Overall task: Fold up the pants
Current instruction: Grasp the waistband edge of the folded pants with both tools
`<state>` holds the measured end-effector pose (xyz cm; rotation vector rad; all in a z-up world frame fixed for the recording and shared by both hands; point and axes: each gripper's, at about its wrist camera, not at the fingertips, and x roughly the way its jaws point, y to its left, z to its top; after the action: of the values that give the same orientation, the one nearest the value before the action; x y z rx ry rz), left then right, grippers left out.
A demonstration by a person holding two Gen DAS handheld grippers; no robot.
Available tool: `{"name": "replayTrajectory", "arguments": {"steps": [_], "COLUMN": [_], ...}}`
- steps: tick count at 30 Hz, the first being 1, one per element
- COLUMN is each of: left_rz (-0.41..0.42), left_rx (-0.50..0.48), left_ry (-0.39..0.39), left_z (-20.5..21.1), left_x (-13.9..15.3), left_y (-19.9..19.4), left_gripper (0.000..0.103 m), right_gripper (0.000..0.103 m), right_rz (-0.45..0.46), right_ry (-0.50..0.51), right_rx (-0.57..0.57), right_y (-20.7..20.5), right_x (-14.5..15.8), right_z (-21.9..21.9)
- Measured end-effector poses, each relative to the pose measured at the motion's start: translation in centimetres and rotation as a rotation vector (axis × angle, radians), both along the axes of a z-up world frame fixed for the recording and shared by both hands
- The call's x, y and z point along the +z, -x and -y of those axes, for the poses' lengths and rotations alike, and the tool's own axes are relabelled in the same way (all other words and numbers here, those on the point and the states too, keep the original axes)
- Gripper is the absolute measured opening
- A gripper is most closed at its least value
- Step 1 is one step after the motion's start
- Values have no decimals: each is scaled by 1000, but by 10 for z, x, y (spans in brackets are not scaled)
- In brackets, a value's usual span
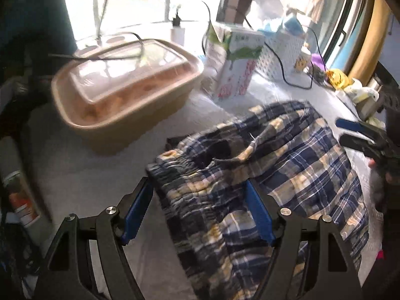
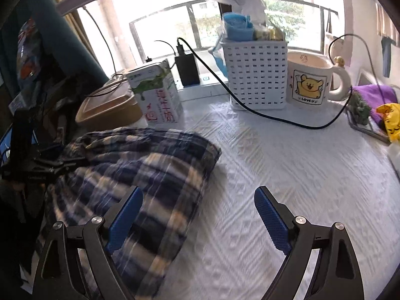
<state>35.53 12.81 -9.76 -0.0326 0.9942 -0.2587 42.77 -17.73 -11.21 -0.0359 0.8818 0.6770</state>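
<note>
- Left wrist view: left gripper had its jaws set wide w/ the bunched waistband of the plaid pants between them; looked gripped, but blur made that hard to confirm.
- Right wrist view: right gripper had jaws spread wide, nothing between them, over the white table.
- Pants lay crumpled on the table, just in front of the milk carton & tan container.
</note>
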Motion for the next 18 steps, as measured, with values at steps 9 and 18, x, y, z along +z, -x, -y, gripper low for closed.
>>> {"name": "replayTrajectory", "arguments": {"steps": [9,18], "left_rz": [1,42], "left_rx": [-20,7], "left_ry": [39,85], "left_z": [8,14], "left_x": [-9,-3], "left_y": [-10,-2], "left_gripper": [52,27], "right_gripper": [88,45], "right_rz": [-86,-89], "right_ry": [-68,-69], "right_rx": [64,194], "right_y": [-26,-17], "right_x": [-19,-21], "right_z": [-16,-50]}}
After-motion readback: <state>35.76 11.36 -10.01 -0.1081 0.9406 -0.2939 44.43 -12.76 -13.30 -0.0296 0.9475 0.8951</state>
